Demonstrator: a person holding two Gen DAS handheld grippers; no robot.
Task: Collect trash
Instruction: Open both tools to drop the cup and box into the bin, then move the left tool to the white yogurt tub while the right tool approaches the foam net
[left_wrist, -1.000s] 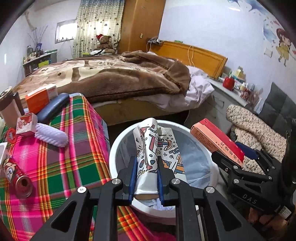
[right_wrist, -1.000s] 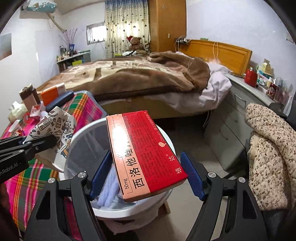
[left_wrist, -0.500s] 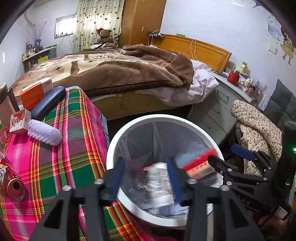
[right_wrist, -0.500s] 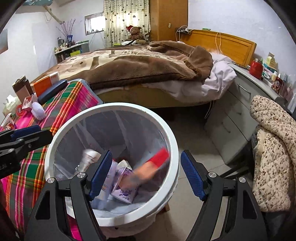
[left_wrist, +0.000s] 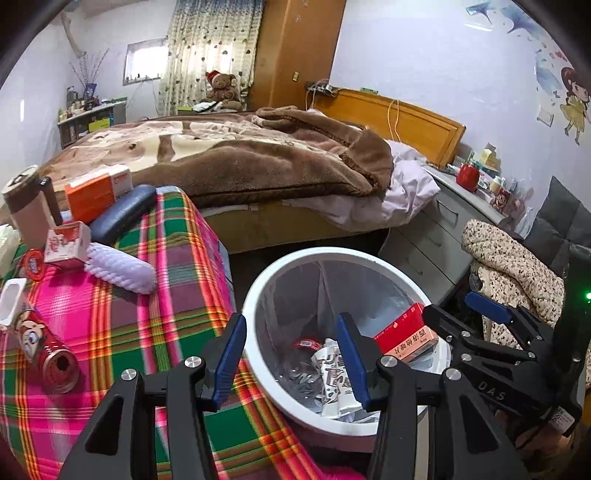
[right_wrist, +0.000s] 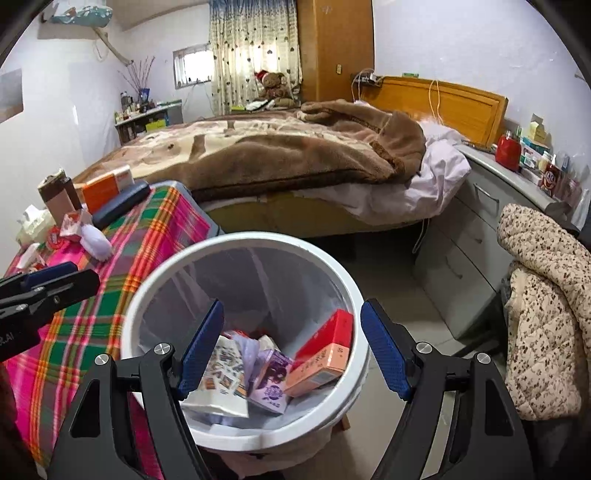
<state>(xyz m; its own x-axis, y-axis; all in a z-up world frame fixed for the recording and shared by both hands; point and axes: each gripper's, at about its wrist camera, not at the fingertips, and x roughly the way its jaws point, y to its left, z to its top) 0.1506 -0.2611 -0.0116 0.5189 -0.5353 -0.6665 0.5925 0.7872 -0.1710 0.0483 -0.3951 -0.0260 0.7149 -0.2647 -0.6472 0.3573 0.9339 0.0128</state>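
Place: a lived-in home bedroom.
Bed (left_wrist: 236, 166): large, with a wooden headboard (left_wrist: 399, 118), a rumpled brown blanket and a white sheet hanging off the side.
Soft toy: a teddy bear (right_wrist: 271, 86) in a red hat sits by the curtained window (left_wrist: 207, 51).
Walls: a cartoon girl sticker (left_wrist: 572, 99).
Storage: a tall wooden wardrobe (right_wrist: 334, 48); a grey drawer unit (right_wrist: 476, 221) beside the bed, topped with jars and boxes.
Clutter: a plaid-covered side table (left_wrist: 122, 332) with household bits; a white trash bin (right_wrist: 332, 273) on the floor.
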